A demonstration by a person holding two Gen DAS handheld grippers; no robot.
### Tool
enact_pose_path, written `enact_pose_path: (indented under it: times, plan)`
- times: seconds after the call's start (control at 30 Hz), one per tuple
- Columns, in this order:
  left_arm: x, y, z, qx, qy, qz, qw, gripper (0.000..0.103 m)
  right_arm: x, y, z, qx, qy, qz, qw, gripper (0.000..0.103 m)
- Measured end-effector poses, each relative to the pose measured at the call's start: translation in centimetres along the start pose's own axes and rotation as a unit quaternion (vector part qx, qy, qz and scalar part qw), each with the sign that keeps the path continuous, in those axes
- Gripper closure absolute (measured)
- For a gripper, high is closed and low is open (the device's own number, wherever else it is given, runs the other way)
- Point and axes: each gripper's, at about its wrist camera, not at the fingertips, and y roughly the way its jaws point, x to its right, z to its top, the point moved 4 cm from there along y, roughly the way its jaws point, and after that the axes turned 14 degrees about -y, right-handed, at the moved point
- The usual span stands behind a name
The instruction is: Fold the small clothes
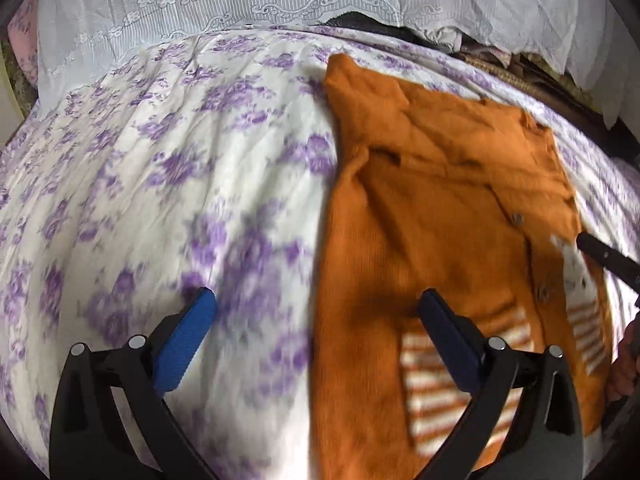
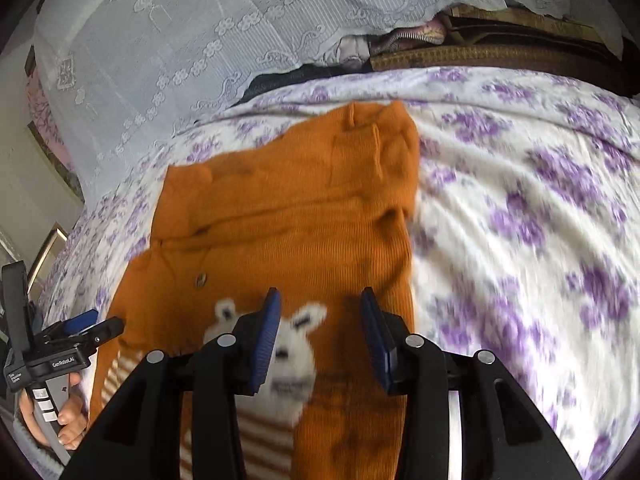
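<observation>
Just one orange sweater, two claws agape.

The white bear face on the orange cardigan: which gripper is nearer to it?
Right. The right gripper hangs open directly over the bear face on the orange cardigan. The left gripper, also open, straddles the cardigan's left edge, off to the side.

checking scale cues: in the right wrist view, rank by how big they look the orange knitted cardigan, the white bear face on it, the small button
1. Orange knitted cardigan, largest by far.
2. White bear face, partly hidden behind the right gripper.
3. Small button, smallest.
</observation>
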Motion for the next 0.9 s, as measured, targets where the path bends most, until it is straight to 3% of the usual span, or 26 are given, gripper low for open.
enact_pose_path:
  times: [0.2,0.47,0.57,0.77,0.9]
  plan:
    - [-0.3,-1.5,-2.0,-0.003,0.006,-0.015,0.9999,0.004,-0.1,-2.0,-1.8,0.005,0.008,0.004,1.000,0.059]
    - [-1.4,-3.3,-3.5,-0.027,-0.023,-0.098,0.9945,0.004,1.0,-5.4,-3.9,0.021,0.040,0.029,0.999,0.058]
    - [-1.7,-4.0,-4.3,-0.043,-0.033,-0.142,0.9884,0.004,1.7,-6.5,-4.7,0.025,0.063,0.053,0.996,0.058]
    - [-1.0,-4.9,-6.4,-0.100,-0.040,-0.243,0.9642,0.005,2.2,-7.1,-5.5,0.019,0.087,0.083,0.993,0.058]
    - [-0.5,-4.3,-7.0,-0.109,-0.028,-0.224,0.9681,0.005,1.7,-7.2,-5.9,0.013,0.093,0.101,0.990,0.058]
